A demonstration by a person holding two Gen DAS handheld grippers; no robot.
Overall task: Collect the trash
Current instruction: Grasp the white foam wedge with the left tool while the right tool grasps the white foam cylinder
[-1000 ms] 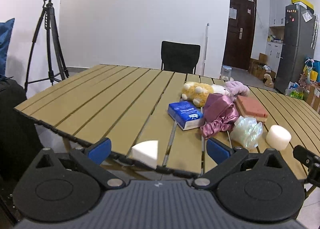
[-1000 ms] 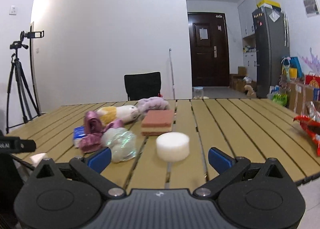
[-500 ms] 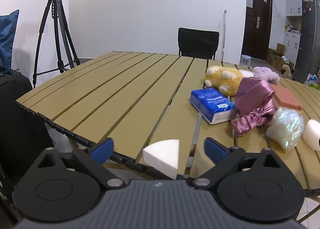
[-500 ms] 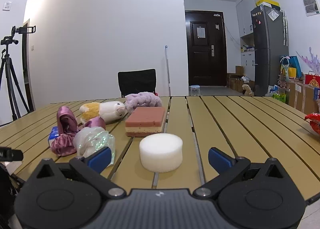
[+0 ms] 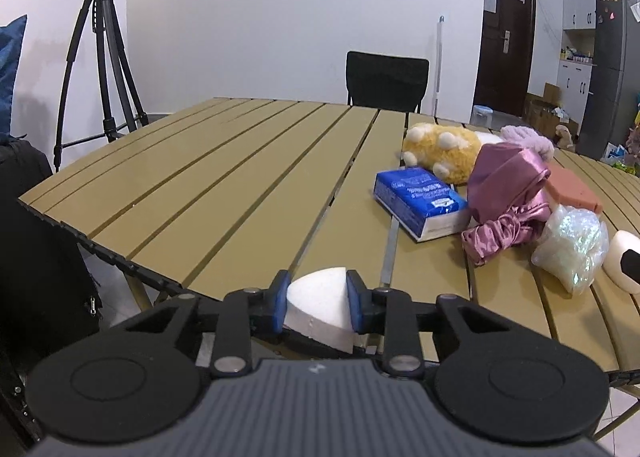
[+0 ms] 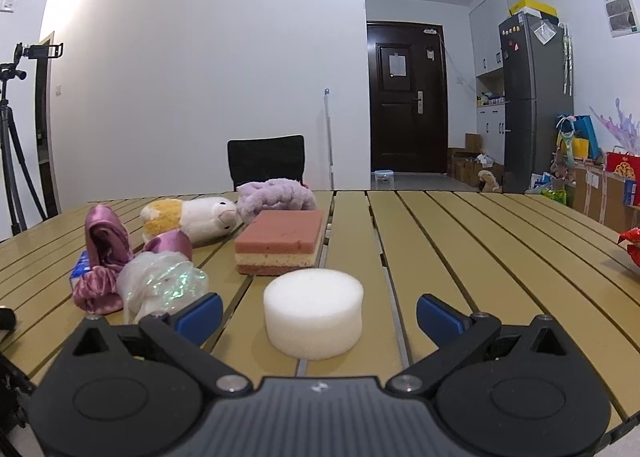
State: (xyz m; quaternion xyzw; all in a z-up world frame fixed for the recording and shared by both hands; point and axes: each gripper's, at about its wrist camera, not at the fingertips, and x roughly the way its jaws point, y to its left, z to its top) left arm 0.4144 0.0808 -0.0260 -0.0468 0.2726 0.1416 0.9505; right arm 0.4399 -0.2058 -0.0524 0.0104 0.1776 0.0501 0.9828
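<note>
Foam wedge (image 5: 320, 307), one white piece, sits at the near edge of the slatted table (image 5: 224, 193), squeezed between the blue pads of the left gripper (image 5: 318, 307), whose jaws have just been closing and now press on both of its sides. That gripper points slightly downward over the table edge. Ahead and to the right of its fingers lie one blue tissue pack (image 5: 420, 203), one yellow plush toy (image 5: 444, 151), one pink satin cloth (image 5: 508, 193) and one crinkly plastic bag (image 5: 570, 245).

From the right wrist, the right gripper (image 6: 318, 311) is held nearly level, fingers wide apart, touching nothing. One round foam disc (image 6: 314, 313) stands on the table between them, clear of both pads. Beyond the fingertips lies one layered pink sponge (image 6: 280, 247); left of the left finger is the plastic bag (image 6: 160, 289).
</note>
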